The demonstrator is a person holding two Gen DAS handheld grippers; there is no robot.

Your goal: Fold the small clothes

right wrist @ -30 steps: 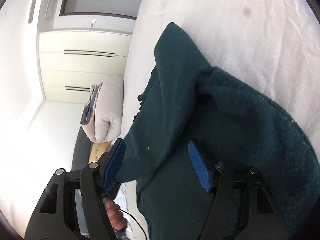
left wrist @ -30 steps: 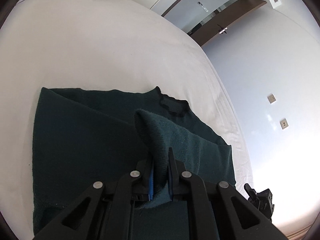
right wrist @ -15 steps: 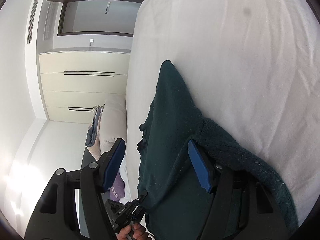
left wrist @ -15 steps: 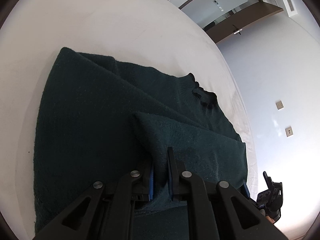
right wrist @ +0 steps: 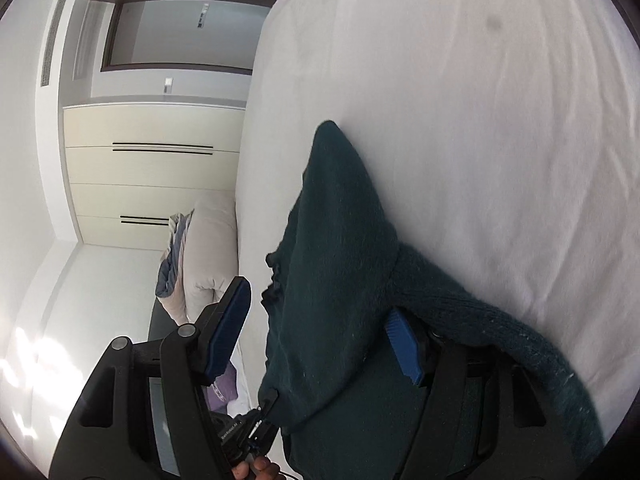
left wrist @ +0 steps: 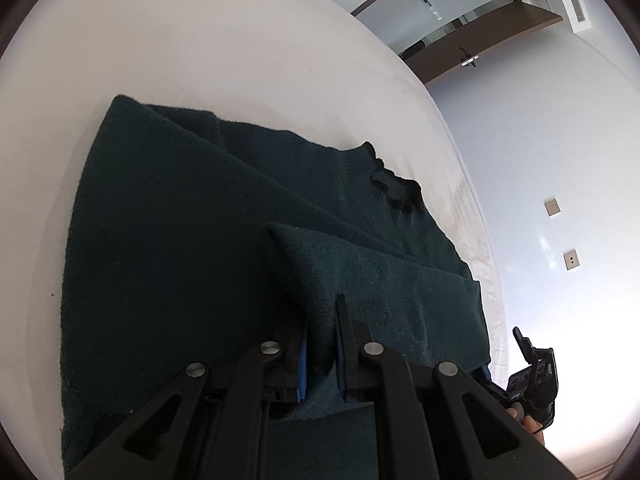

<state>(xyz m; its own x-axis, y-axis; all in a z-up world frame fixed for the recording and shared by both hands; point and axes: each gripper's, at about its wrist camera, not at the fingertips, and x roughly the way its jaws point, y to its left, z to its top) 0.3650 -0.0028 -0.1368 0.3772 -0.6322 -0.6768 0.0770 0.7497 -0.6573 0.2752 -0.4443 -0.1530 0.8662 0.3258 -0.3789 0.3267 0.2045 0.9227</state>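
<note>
While the left gripper pinches a raised ridge of cloth, its jaws pressed almost together on the fabric, a dark green sweater lies spread on the white bed. Nearest the left wrist camera, the pinched fold rises just above the sweater's body and runs as a laid-over panel toward the sweater's right edge. Beyond the fold, the main body lies flat, with a diagonal crease crossing it. Farther on, the neckline sits at the sweater's far side, near the bed's edge. Past the sweater stand a wall and a door.

From the right wrist view, the right gripper stands with jaws spread; sweater cloth hangs between the blue pads and drapes over the near finger, but whether the pads press on it cannot be told. Beyond the sweater, a pillow and a wardrobe are visible.

Step in hand, as judged: laying one side or sleeve panel over the sweater's body. The next move likely calls for lowering the pinched ridge flat onto the body, aligning its edge with the sweater's outline, then releasing without dragging the knit.
</note>
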